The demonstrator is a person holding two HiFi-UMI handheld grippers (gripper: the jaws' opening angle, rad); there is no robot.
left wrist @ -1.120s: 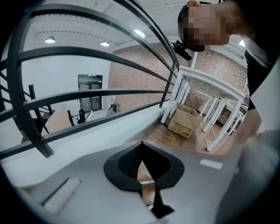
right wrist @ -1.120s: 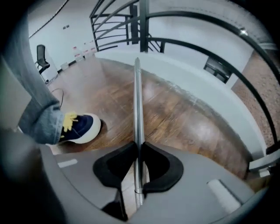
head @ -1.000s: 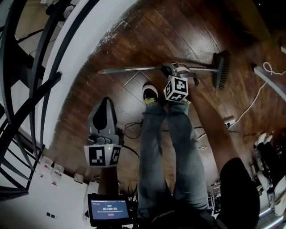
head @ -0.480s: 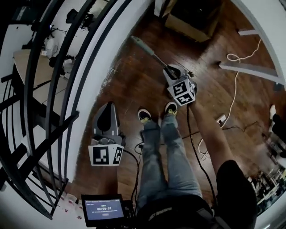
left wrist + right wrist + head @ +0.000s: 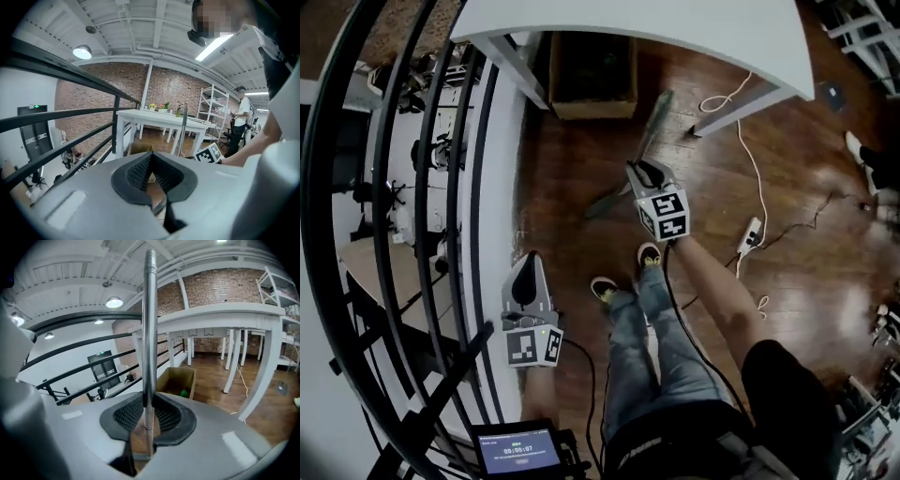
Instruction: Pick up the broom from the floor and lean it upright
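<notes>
The broom [image 5: 656, 117] is off the floor and stands nearly upright, its metal handle [image 5: 149, 333] rising straight through my right gripper's jaws. My right gripper [image 5: 644, 172] is shut on the handle, and in the right gripper view [image 5: 148, 401] both dark pads press on it. The brush end [image 5: 602, 204] hangs low over the wooden floor. My left gripper [image 5: 526, 265] is held apart at the lower left beside the railing. It is shut with nothing in it, and in the left gripper view [image 5: 151, 157] its tips meet.
A white table [image 5: 675, 28] stands ahead with a cardboard box [image 5: 592, 89] under it. A black railing [image 5: 441, 187] runs along the left. A cable [image 5: 757, 159] and a power strip [image 5: 751, 236] lie on the floor at right. My shoes [image 5: 649, 253] are below the broom.
The broom lay flat on the floor a second ago and now stands nearly upright in my right gripper. Both grippers have risen, and the view has swung toward the table.
</notes>
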